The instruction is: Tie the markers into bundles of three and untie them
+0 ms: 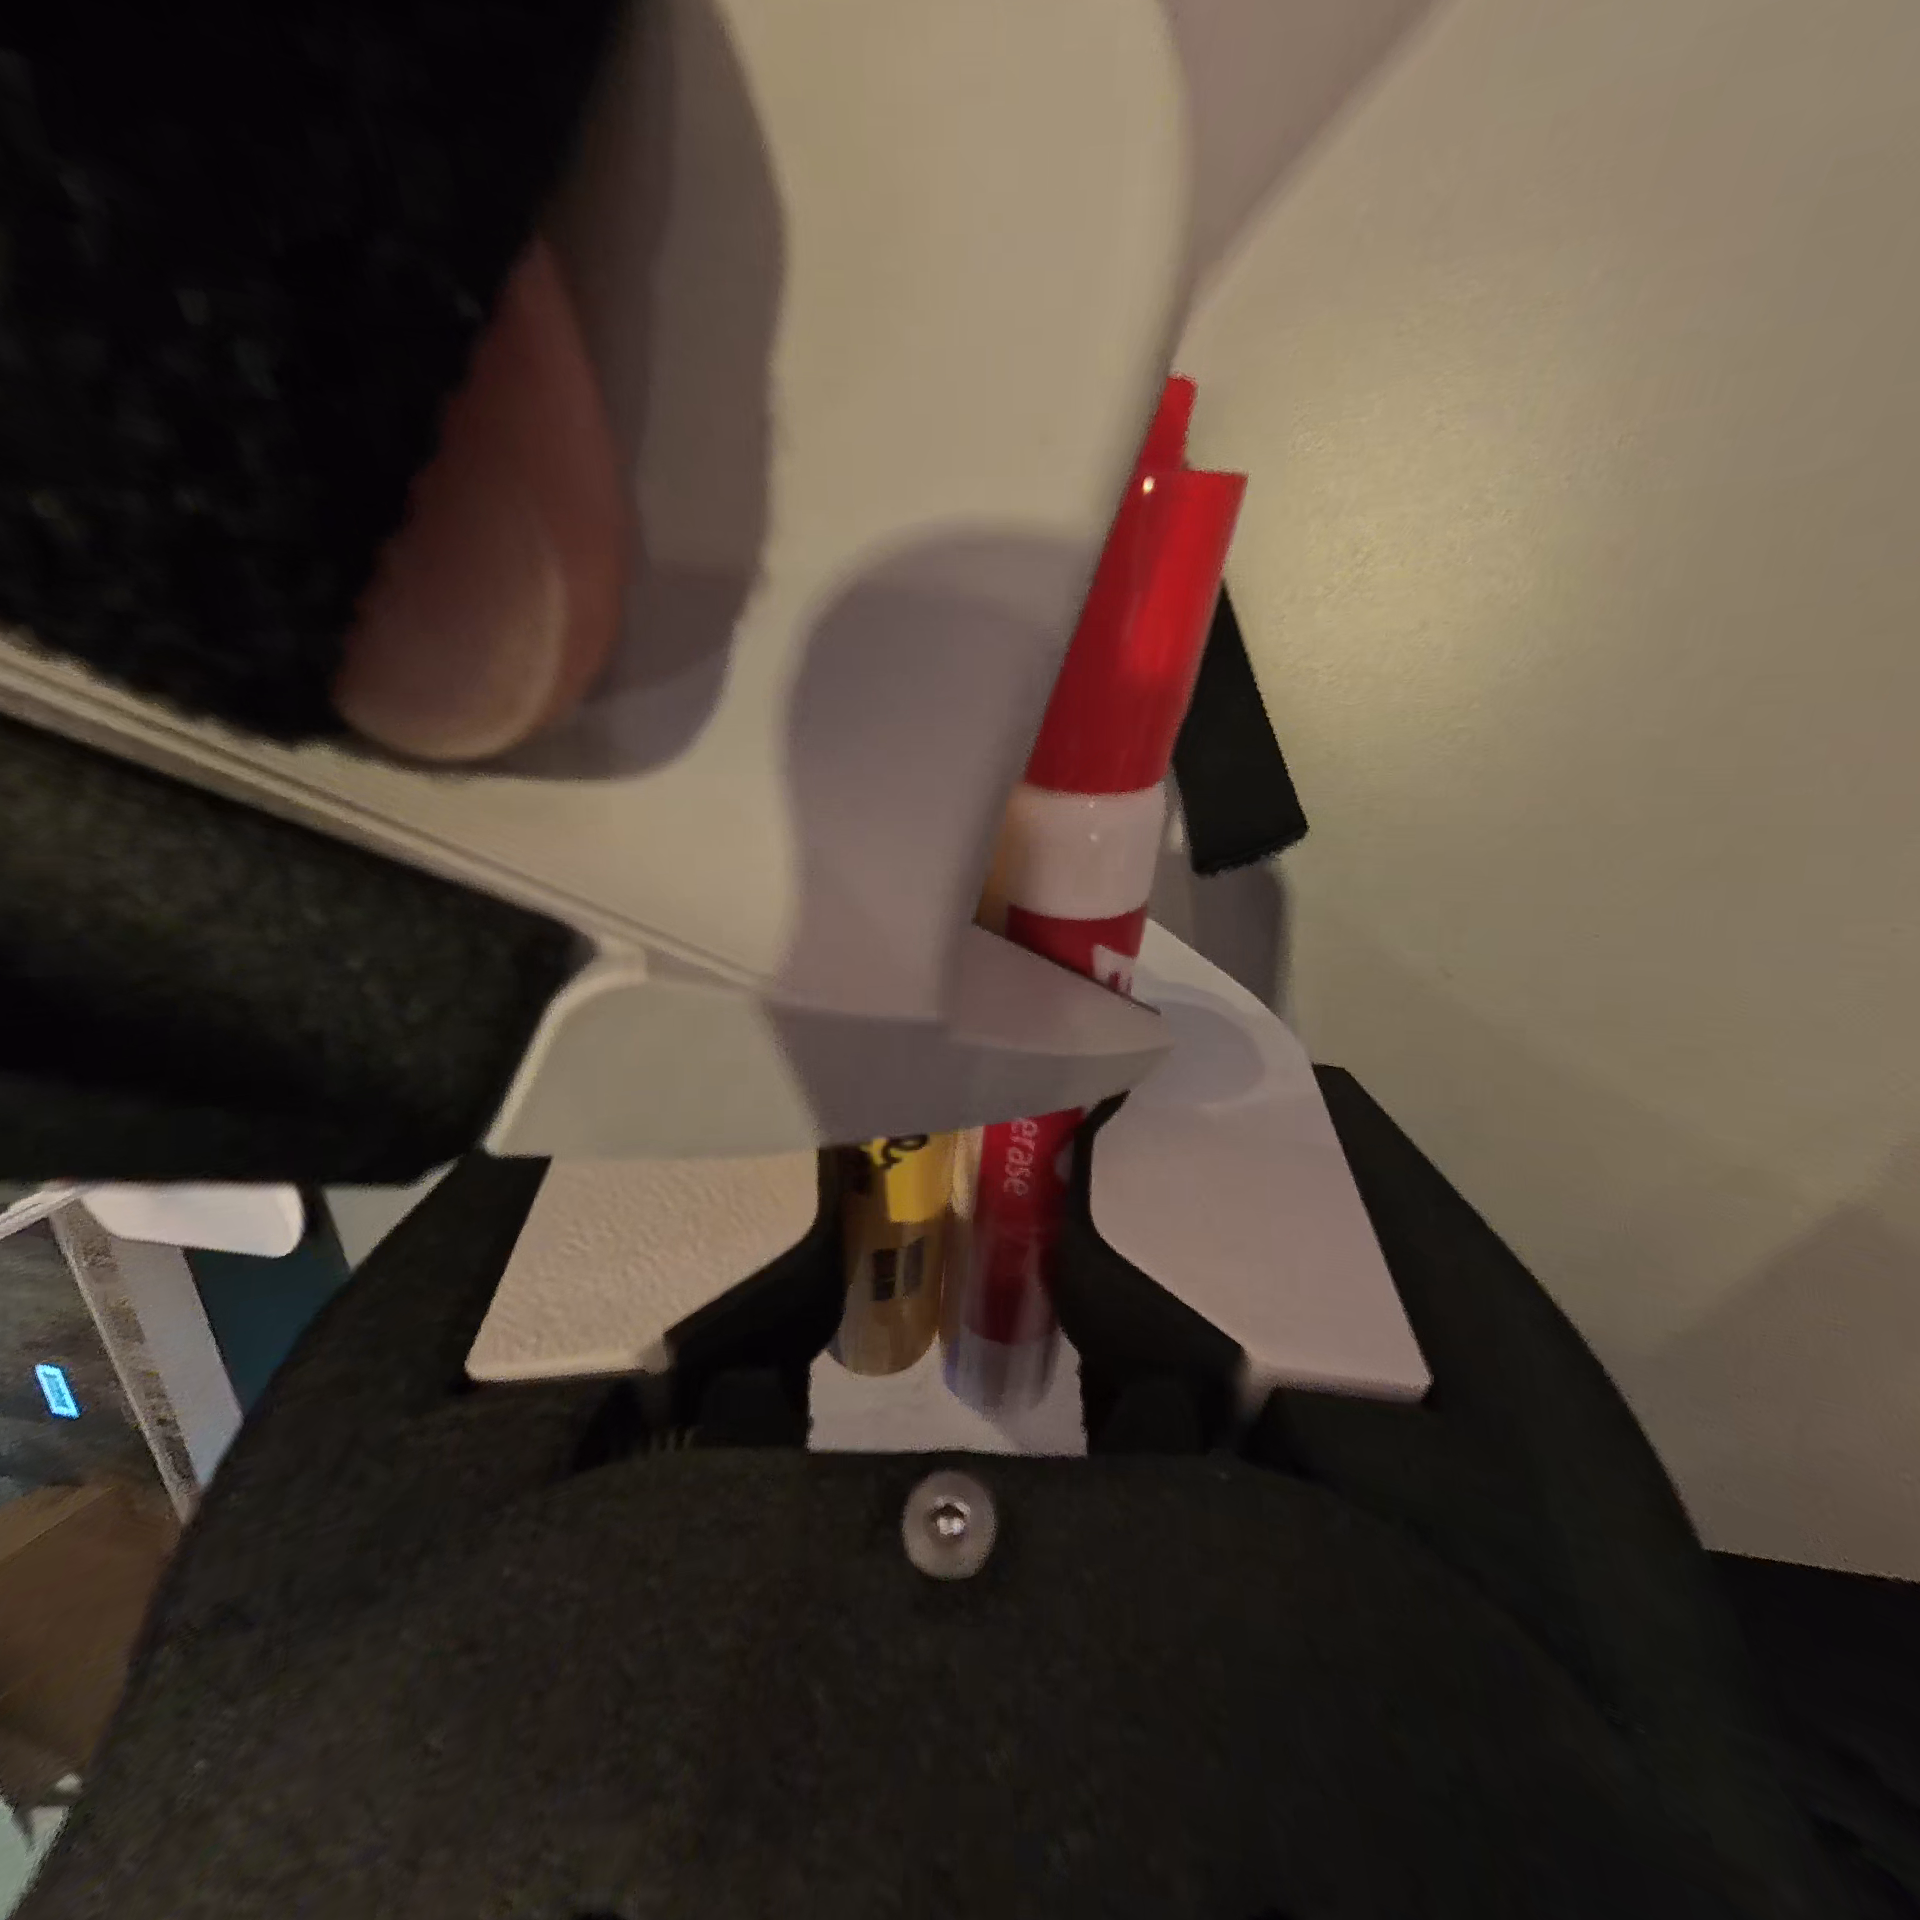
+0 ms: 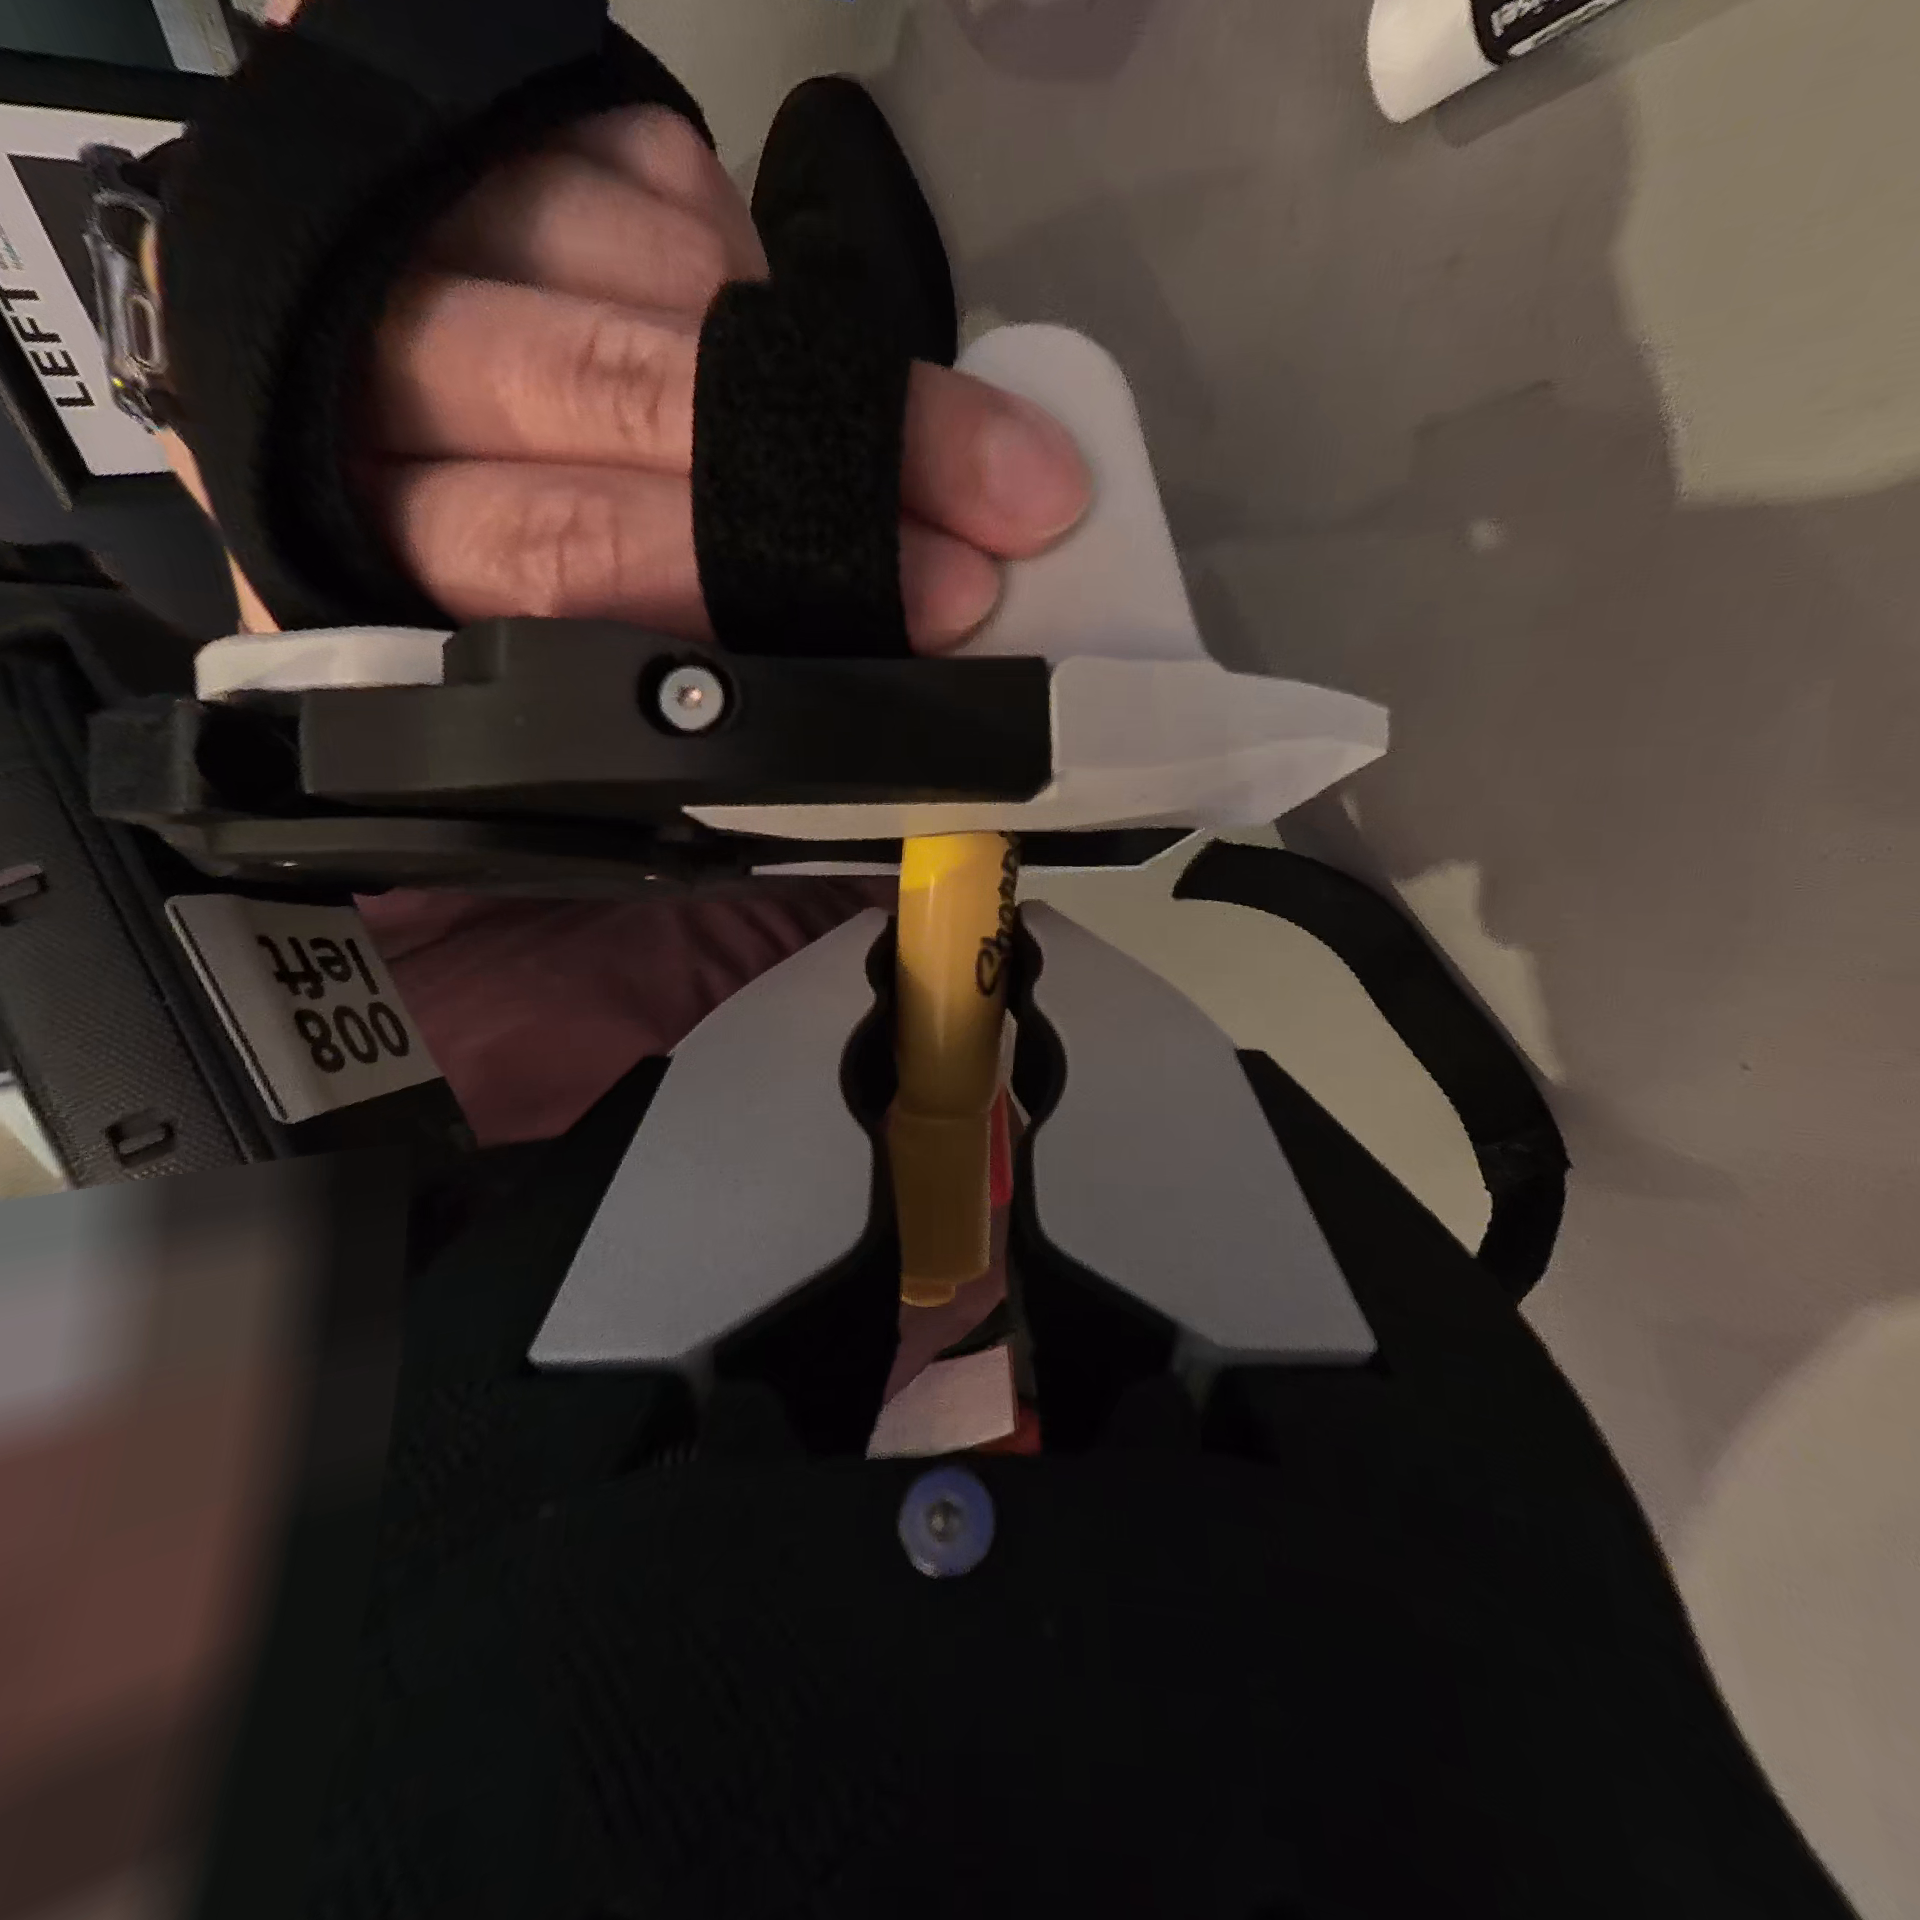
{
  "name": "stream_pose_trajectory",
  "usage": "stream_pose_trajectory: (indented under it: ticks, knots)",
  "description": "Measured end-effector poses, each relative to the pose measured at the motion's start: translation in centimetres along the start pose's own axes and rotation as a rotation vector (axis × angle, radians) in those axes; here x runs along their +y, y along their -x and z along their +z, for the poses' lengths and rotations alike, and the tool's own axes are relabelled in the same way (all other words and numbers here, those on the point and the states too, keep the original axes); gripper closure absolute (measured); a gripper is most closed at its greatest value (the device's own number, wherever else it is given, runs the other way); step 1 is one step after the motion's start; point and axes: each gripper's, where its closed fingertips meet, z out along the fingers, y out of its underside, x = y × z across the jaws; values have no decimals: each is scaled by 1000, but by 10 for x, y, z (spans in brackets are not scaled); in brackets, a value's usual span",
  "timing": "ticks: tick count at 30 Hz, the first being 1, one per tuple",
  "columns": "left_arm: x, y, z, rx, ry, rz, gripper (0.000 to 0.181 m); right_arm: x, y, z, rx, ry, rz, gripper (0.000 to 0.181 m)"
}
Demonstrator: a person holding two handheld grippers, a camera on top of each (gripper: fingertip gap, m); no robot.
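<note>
In the left wrist view my left gripper (image 1: 951, 1174) is shut on a yellow marker (image 1: 894, 1268) and a red marker (image 1: 1122, 665) that stand side by side between its fingers. My right gripper's white fingers (image 1: 935, 748) cross in front of them. In the right wrist view my right gripper (image 2: 951, 935) is shut on the same yellow marker (image 2: 940, 1091), with a bit of the red marker (image 2: 1003, 1138) behind it. The left gripper (image 2: 1216, 748) lies crosswise over the marker's far end. A black strap (image 2: 1455, 1049) curves off to the right; its end (image 1: 1236, 748) shows beside the red marker.
A person's hand (image 2: 582, 436) in a black wrist cuff holds the left gripper's handle. A white marker (image 2: 1455, 52) lies on the pale table (image 2: 1662, 727) at the far right. A dark case (image 2: 94, 987) with labels stands at the left. The left gripper's tips are roughly 7 centimeters from the right gripper's. Between my left fingertips and the black strap (image 2: 1455, 1049) there is roughly 8 centimeters.
</note>
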Motion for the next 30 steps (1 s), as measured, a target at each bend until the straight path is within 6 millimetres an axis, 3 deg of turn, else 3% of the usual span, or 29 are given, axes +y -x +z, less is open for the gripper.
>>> stream_pose_trajectory:
  ticks: [30]
  knots:
    - [7, -4, -5, -17, 24, -9, 138, -2, 4, 8, -35, -13, -22, 162]
